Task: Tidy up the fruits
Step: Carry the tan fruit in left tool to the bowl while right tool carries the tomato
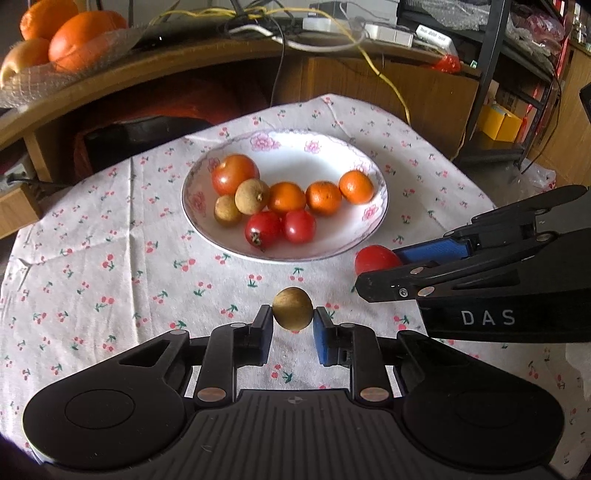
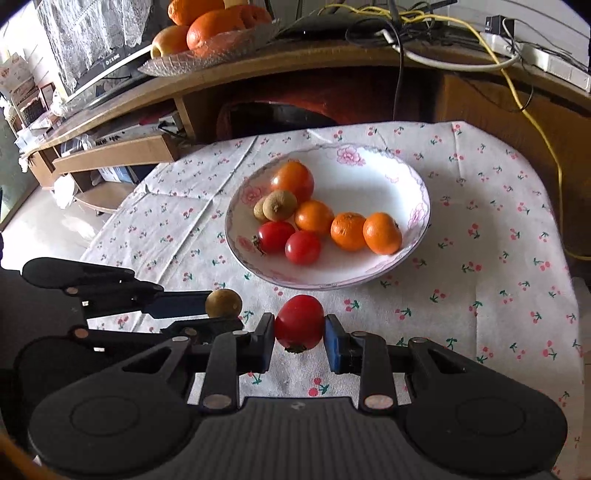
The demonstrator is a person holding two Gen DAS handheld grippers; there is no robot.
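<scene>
A white flowered plate [image 1: 369, 229] [image 2: 413, 184] sits mid-table with several fruits in it: tomatoes, small oranges and two brown longans. My left gripper [image 1: 293, 317] is shut on a brown longan [image 1: 292, 308], held above the cloth just in front of the plate. My right gripper [image 2: 300, 326] is shut on a red tomato [image 2: 299, 322], also lifted near the plate's front rim. In the left wrist view the right gripper [image 1: 380, 271] comes in from the right with the tomato [image 1: 375, 258]. In the right wrist view the left gripper [image 2: 221, 310] holds the longan [image 2: 223, 303] at the left.
A cherry-print cloth [image 1: 110, 280] covers the small table. Behind it stands a wooden desk [image 1: 332, 74] with cables and a glass dish of big oranges [image 1: 79, 38] [image 2: 210, 33]. A metal shelf [image 1: 495, 66] stands at the right.
</scene>
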